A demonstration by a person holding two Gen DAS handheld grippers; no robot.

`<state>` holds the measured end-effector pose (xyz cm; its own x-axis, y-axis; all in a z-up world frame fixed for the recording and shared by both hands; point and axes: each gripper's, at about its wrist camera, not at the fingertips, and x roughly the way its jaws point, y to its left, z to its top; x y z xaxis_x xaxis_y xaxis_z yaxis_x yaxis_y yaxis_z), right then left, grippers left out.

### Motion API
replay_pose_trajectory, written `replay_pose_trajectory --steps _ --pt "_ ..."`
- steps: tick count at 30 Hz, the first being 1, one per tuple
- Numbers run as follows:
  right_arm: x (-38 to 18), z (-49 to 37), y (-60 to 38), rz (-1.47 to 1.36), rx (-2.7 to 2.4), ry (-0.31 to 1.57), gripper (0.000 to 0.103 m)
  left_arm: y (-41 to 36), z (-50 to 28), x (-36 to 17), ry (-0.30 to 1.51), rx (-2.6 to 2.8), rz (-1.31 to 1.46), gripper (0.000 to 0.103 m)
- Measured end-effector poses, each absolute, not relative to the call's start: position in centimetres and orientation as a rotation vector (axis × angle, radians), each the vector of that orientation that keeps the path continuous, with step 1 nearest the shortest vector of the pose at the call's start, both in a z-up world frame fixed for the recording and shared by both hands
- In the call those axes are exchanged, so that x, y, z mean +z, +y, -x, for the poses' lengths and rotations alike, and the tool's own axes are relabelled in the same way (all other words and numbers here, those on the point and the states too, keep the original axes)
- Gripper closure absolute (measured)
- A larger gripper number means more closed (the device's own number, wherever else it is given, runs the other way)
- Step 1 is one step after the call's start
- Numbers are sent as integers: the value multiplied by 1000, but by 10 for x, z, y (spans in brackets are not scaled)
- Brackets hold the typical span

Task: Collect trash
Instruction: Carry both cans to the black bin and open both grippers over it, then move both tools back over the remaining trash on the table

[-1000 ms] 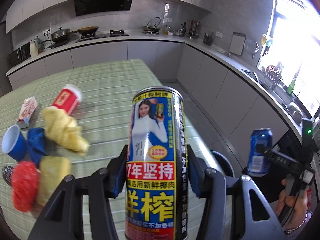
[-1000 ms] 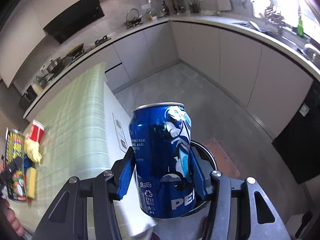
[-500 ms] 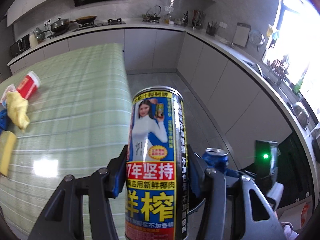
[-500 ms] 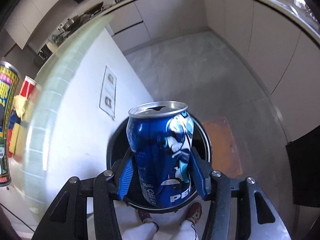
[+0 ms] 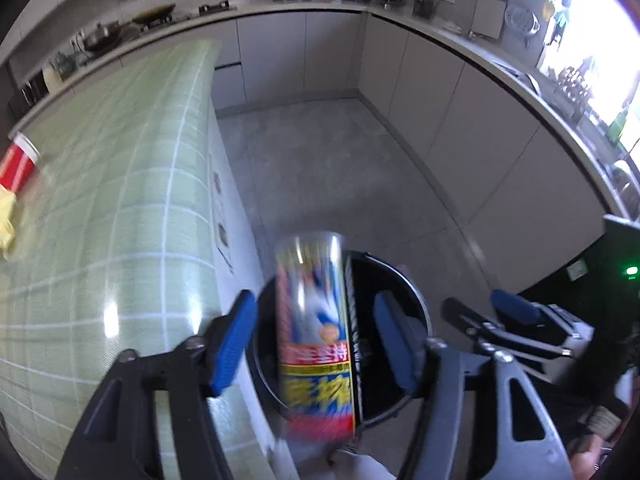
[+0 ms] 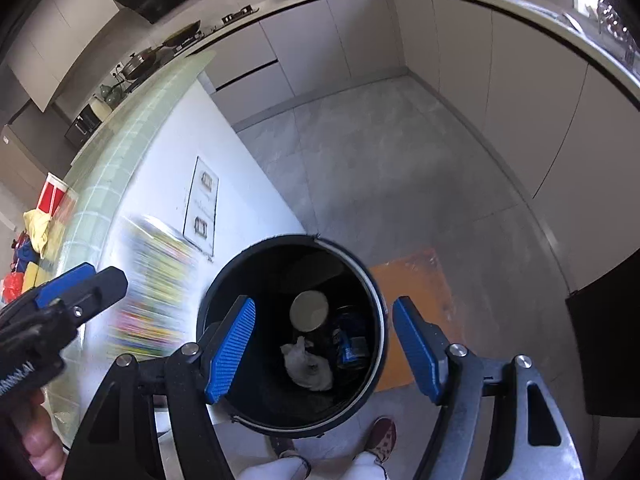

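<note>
Bin (image 6: pixel 372 280): blue can (image 6: pixel 350 340) inside | left gripper (image 5: pixel 316 344) opening, tall can (image 5: pixel 316 336) dropping free | right gripper (image 6: pixel 324 344) opening, empty | surface (image 5: pixel 120 208): cup (image 5: pixel 18 162), rags left.

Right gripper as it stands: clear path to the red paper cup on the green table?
Probably not. The right gripper, jaws opening and empty, hangs over the black bin; the red paper cup sits far off, past the left gripper.

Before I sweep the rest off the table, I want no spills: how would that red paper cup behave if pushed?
The red paper cup lies on its side on the green checked table, so a push would probably roll it in a curve. It looks thin-walled, likely light and easily crushed. The yellow cloth beside it might block it.
</note>
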<state>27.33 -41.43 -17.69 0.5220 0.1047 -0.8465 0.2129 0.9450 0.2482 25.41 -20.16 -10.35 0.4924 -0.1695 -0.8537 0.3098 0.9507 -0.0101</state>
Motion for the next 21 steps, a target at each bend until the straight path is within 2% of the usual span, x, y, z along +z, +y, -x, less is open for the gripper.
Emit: replay_pose_trajectory --steps 5,12,21 --pt "-164 -270 -412 -294 -110 982 30 -196 -248 -89 947 -266 -161 28" --pt "-147 -271 -401 -267 -95 978 30 -187 -247 -78 953 -258 -139 28" --pt "-79 -261 -368 -188 -124 871 30 -166 -246 -49 920 -223 -106 28"
